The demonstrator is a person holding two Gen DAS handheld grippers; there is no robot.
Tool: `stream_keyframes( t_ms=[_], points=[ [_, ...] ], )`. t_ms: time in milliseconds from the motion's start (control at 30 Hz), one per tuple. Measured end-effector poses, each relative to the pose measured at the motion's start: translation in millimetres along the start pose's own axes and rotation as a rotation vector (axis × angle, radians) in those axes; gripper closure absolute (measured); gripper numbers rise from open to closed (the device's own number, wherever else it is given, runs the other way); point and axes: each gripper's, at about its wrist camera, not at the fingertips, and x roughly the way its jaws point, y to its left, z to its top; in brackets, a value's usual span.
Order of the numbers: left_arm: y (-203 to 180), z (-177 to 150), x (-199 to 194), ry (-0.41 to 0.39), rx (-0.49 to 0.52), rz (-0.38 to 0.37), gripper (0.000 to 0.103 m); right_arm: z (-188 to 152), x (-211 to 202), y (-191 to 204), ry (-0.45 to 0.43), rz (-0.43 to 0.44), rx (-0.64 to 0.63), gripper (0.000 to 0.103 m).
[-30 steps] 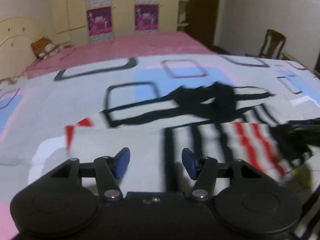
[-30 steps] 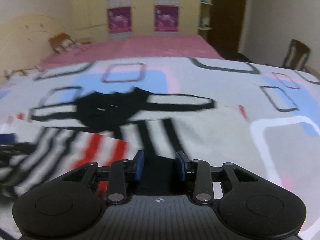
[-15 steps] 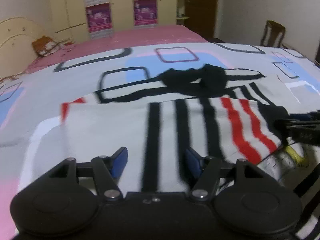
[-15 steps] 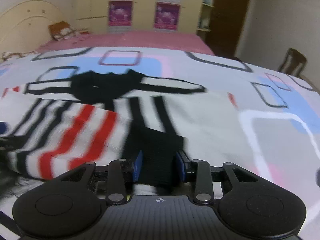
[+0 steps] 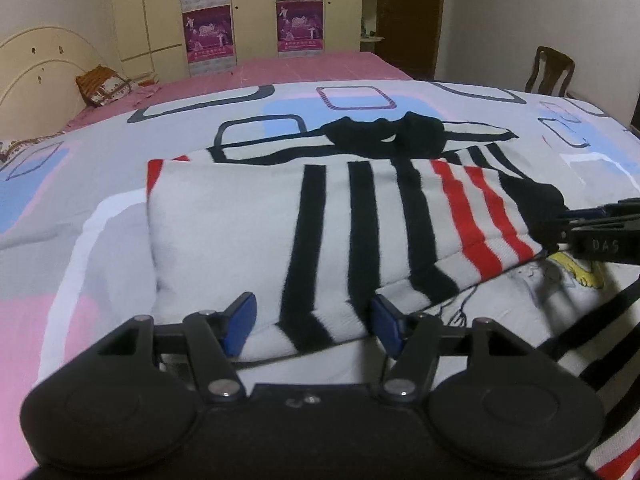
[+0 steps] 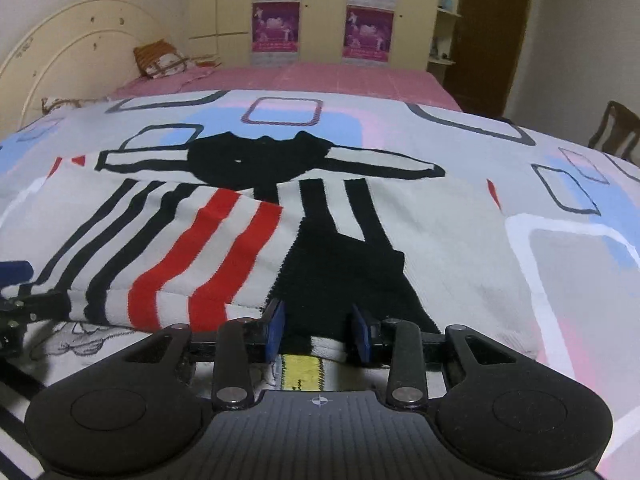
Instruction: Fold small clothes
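Note:
A small white sweater point(image 5: 248, 216) with black and red stripes and a black collar lies on the bed, one part folded over the body. My left gripper point(image 5: 312, 320) is open, its blue pads at the near folded edge. My right gripper point(image 6: 318, 332) is shut on the sweater's black cuff point(image 6: 340, 280), low over the cloth; it also shows at the right edge of the left wrist view point(image 5: 600, 236). A yellow cartoon print point(image 5: 576, 268) shows on the layer beneath.
The bed cover point(image 5: 100, 208) is grey with pink, blue and black squares. A pink sheet and a pillow point(image 5: 104, 84) lie behind, by the headboard. A wooden chair point(image 5: 552, 68) stands at the right, wardrobes along the far wall.
Both grippers have come back toward the near edge, and the right one has drawn the striped sleeve across the sweater's body. The fold now lies flat and the view is steady.

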Motion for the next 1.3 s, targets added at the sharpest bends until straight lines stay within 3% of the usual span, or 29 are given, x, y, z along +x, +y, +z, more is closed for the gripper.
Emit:
stream_keyframes(
  t_ms=[233,333,367,400,433,667,833,900,1100,1200,1300],
  points=[
    [-5,8,-9,0.027,-0.003,0.025,0.039,9,-11,-4,0.008,0.006,0.004,0.068],
    [-7,6,-29,-0.005,-0.012,0.047,0.017,11,-41,-17,-0.08,-0.005,0.049,0.068],
    [-8,4,-37,-0.013,-0.015,0.058,0.011,11,-47,-23,-0.089,0.004,0.066,0.06],
    [-10,3,-43,-0.017,-0.017,0.067,0.008,11,-55,-29,-0.098,0.006,0.085,0.037],
    [-12,1,-49,-0.02,-0.019,0.074,0.007,8,-64,-35,-0.121,0.012,0.097,0.031],
    [-27,-24,-89,-0.014,-0.022,0.102,0.003,-20,-117,-74,-0.131,0.108,0.156,0.03],
    [-26,-57,-118,0.002,-0.062,0.114,0.008,-59,-148,-101,-0.088,0.186,0.2,0.03],
    [-20,-73,-128,0.016,-0.102,0.112,0.014,-78,-158,-110,-0.07,0.212,0.207,0.044],
    [0,-123,-156,0.075,-0.261,0.083,0.03,-132,-186,-142,-0.004,0.281,0.286,0.047],
    [4,-146,-169,0.088,-0.332,0.038,0.035,-154,-193,-155,0.03,0.323,0.352,0.047],
    [8,-164,-179,0.083,-0.413,-0.056,0.042,-174,-197,-163,0.069,0.38,0.425,0.047]
  ],
)
